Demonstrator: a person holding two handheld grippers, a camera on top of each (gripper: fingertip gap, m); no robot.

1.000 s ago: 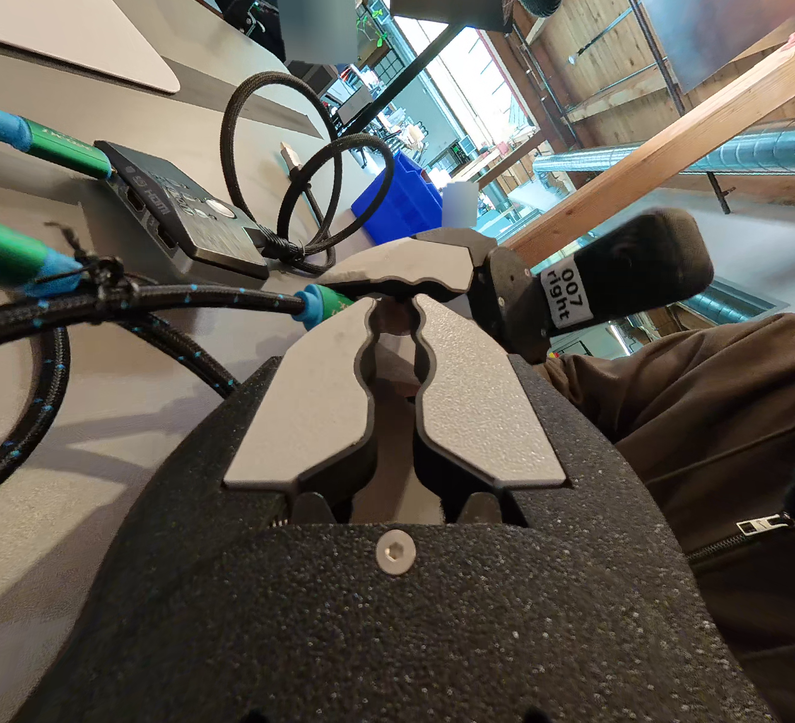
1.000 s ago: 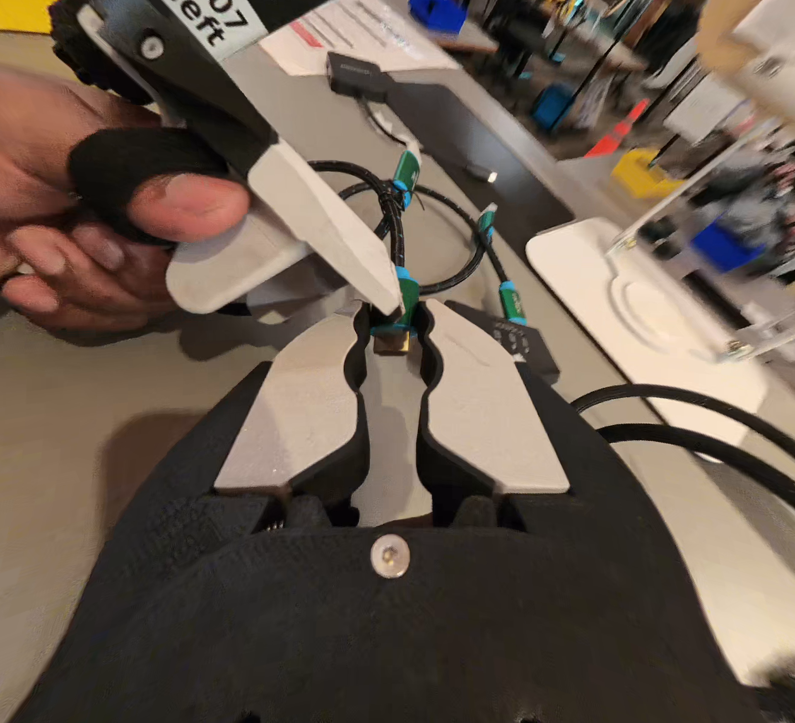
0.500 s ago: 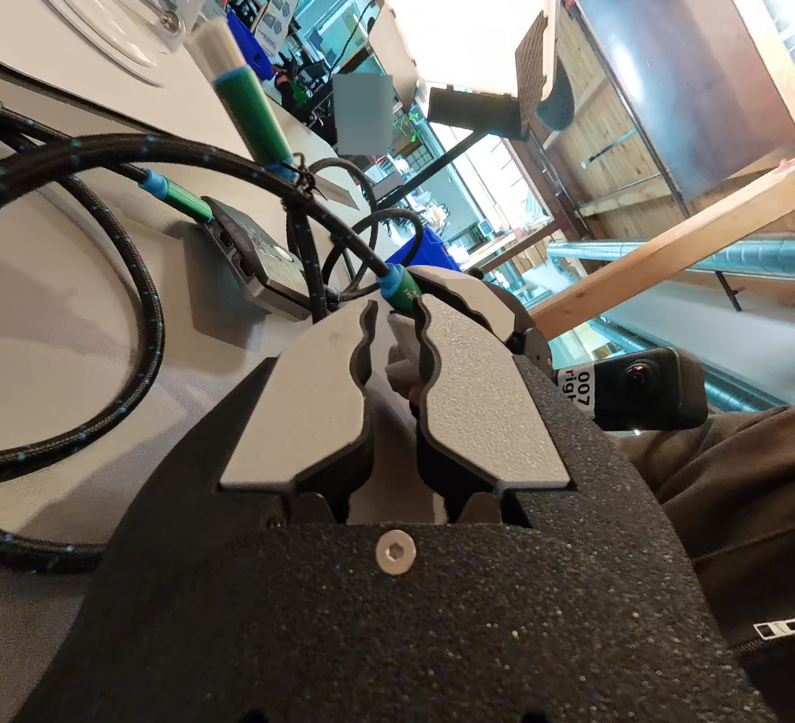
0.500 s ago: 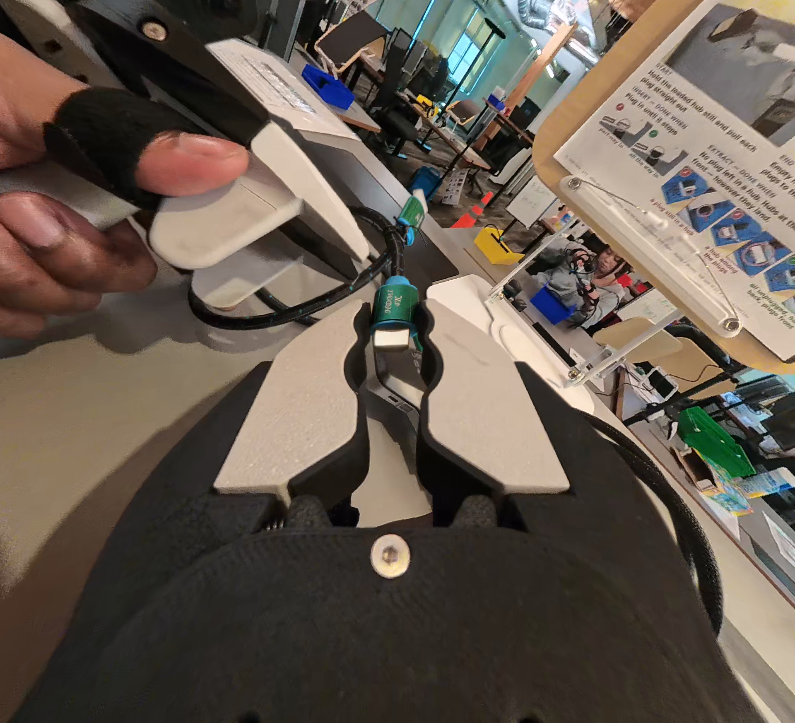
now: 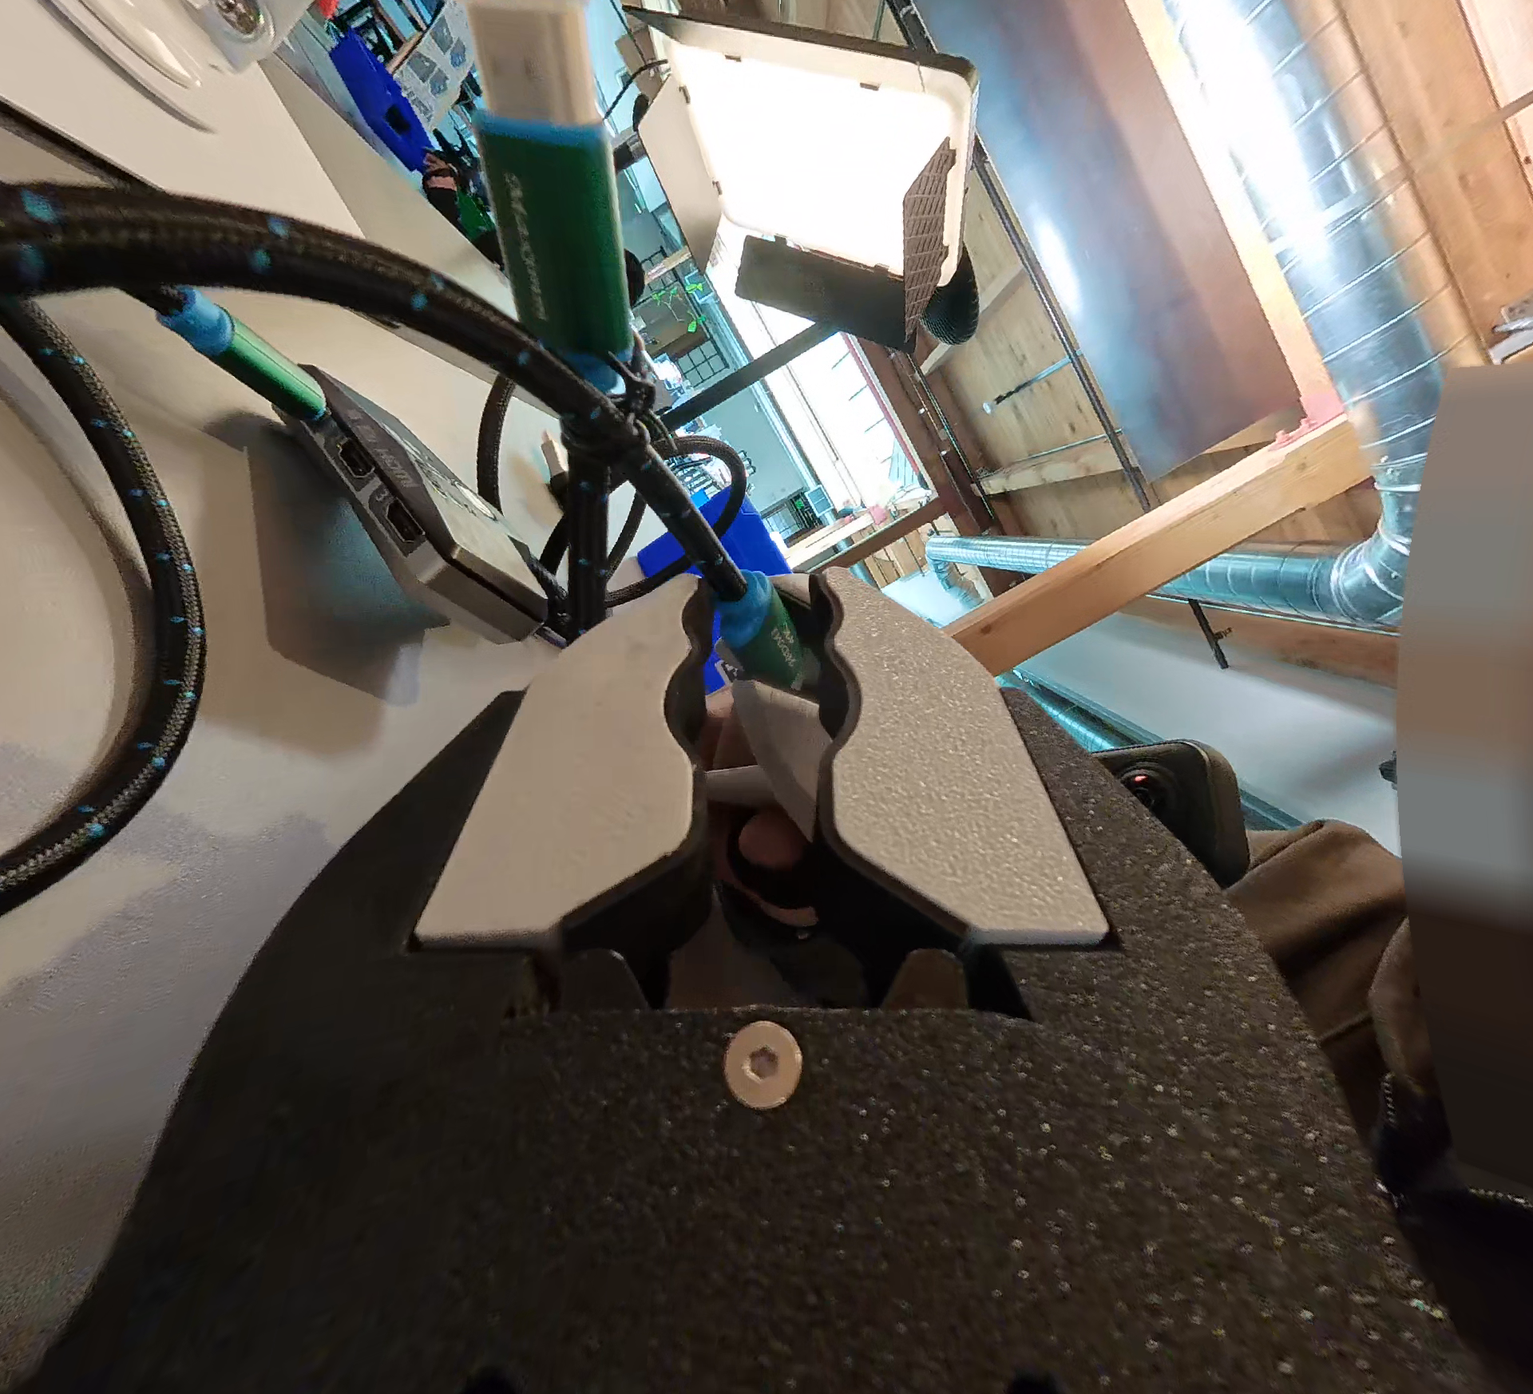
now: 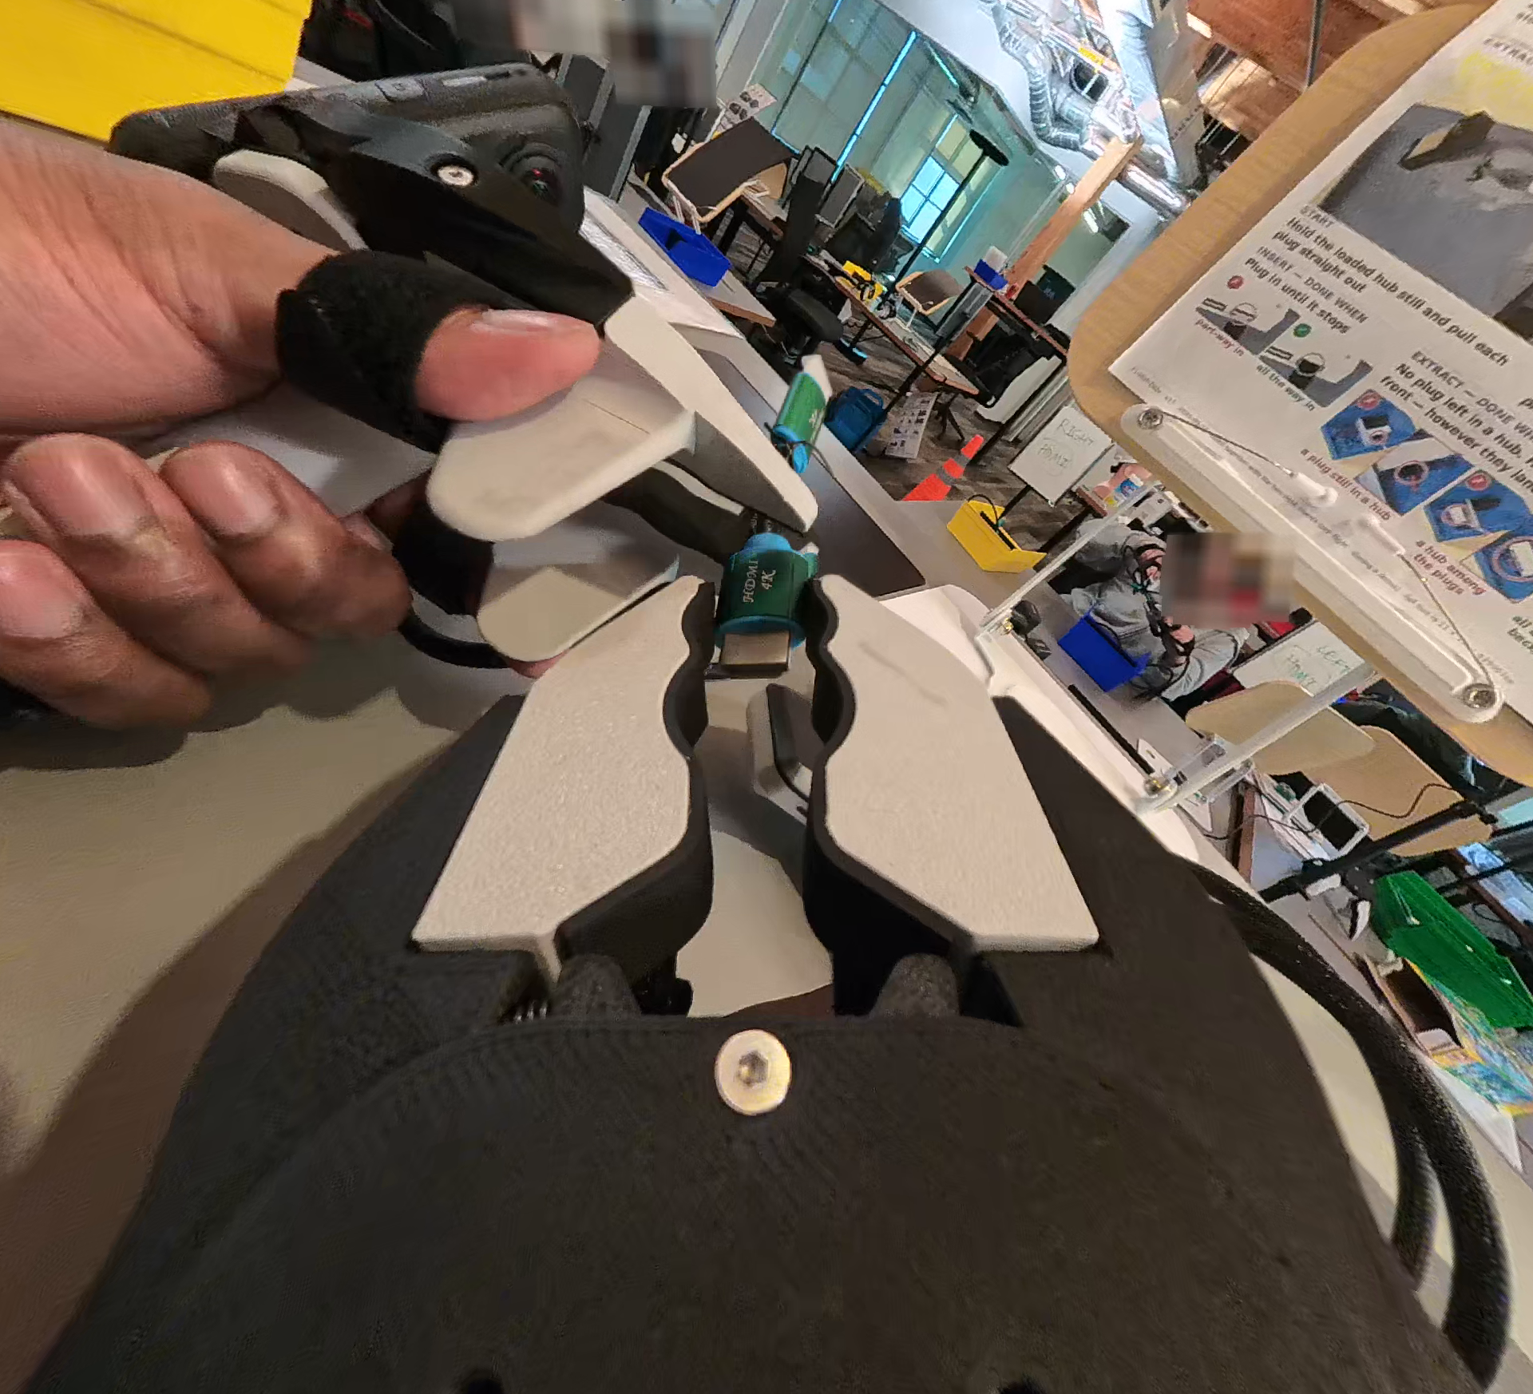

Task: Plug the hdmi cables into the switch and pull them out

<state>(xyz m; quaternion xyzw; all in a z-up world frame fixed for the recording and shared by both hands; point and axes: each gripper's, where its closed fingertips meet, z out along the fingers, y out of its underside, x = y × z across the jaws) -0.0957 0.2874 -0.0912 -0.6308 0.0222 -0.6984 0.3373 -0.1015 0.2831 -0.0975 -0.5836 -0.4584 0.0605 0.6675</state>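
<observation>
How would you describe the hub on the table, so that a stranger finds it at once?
Start from the grey table in the left wrist view and follow the black braided cables inward. The hub is the flat dark box lying there, one green plug in its end; alone among the cables it has open ports along its side.

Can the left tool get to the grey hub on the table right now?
Probably not cleanly. The grey hub lies ahead and to the left of the left tool, but black braided cables, tied in a bundle, cross in front of it.
</observation>
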